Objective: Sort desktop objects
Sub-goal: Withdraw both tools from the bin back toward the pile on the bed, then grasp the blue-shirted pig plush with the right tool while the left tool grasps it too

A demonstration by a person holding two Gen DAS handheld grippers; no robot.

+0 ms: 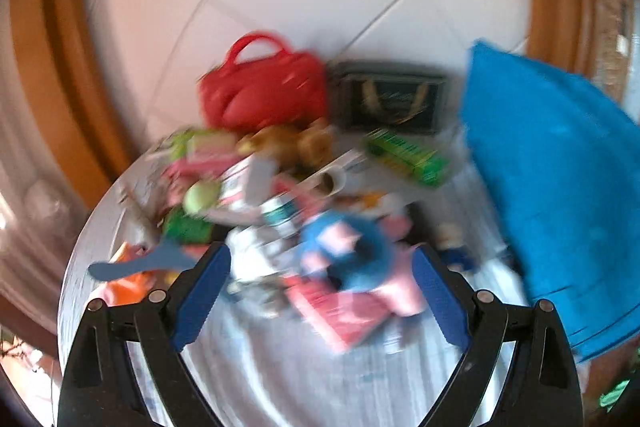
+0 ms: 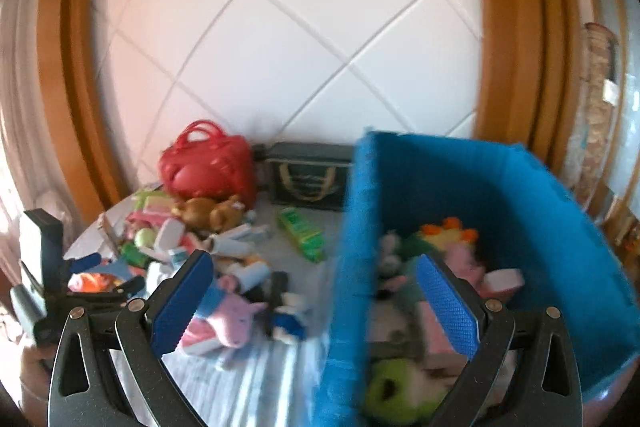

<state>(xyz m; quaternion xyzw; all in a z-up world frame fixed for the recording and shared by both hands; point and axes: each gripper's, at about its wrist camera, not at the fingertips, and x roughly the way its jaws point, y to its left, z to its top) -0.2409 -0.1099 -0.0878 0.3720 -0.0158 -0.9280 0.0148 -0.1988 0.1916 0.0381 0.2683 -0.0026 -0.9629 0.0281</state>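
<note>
A round table (image 1: 280, 367) holds a blurred heap of toys, boxes and packets. A pink pig plush in a blue hat (image 1: 360, 259) lies just beyond my left gripper (image 1: 322, 291), which is open and empty above the table. The plush also shows in the right wrist view (image 2: 232, 311). A blue fabric bin (image 2: 540, 207) stands at the right with several soft toys (image 2: 452, 239) inside. My right gripper (image 2: 312, 299) is open and empty, straddling the bin's near wall. The left gripper's body shows at the left edge of the right wrist view (image 2: 52, 279).
A red handbag (image 1: 264, 87) and a dark bag (image 1: 390, 99) stand at the back against the white tiled wall. A brown plush (image 1: 288, 143), a green box (image 1: 408, 157), a green ball (image 1: 200, 197) and a blue paddle-shaped piece (image 1: 140, 263) lie in the heap.
</note>
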